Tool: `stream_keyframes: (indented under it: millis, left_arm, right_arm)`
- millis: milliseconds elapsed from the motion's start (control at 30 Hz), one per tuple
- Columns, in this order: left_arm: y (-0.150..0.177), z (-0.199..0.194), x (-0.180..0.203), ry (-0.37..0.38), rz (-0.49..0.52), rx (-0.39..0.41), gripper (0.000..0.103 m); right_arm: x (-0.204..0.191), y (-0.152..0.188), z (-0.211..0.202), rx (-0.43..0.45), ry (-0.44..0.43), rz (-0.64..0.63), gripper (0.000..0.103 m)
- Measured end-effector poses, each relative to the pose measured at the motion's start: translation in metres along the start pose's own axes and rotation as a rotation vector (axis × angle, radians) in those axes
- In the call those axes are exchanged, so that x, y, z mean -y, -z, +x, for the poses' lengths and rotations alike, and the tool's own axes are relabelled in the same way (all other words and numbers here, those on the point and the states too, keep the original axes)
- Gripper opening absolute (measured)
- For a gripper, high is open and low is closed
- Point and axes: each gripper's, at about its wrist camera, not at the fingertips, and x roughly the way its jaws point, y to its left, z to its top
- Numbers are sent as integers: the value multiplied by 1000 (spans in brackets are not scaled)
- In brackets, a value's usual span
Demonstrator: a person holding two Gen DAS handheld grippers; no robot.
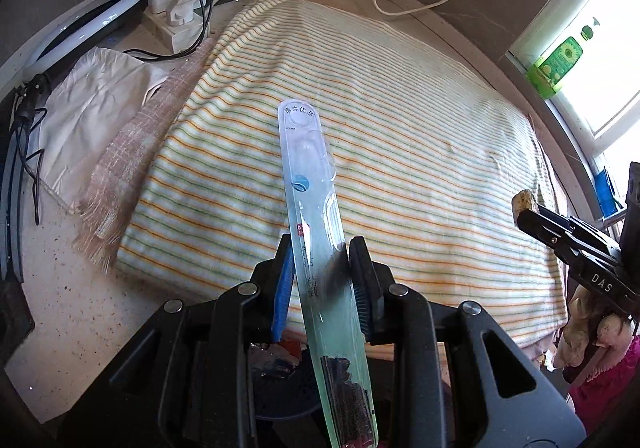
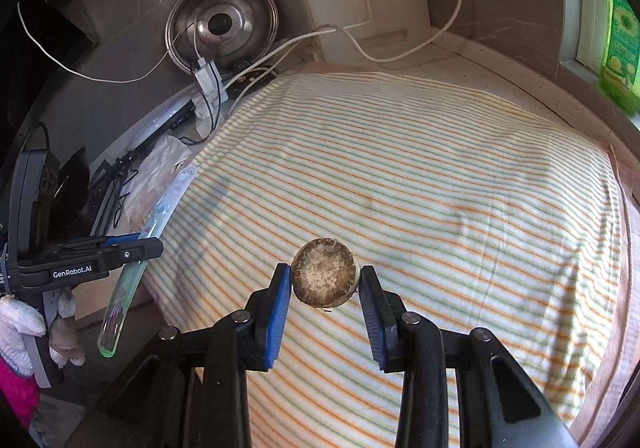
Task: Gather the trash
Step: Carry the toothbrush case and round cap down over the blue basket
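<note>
Two pieces of trash are off the striped cloth for carrying away: the left gripper pinches a long clear package pointing toward twelve o'clock; the right gripper clamps a round brown chunk.

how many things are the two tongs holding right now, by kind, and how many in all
Clear plastic toothbrush package, held in the left tongs: 1
Round brown cob-like stub, held in the right tongs: 1
Total: 2 held things; no other loose trash shows on the striped towel.
</note>
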Motion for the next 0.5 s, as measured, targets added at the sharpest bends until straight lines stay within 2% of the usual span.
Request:
stream_keyframes:
  millis: [500]
  left_arm:
    - [57, -27, -32, 34, 15, -21, 27]
  right_arm:
    - [-50, 54, -31, 22, -3, 59, 35]
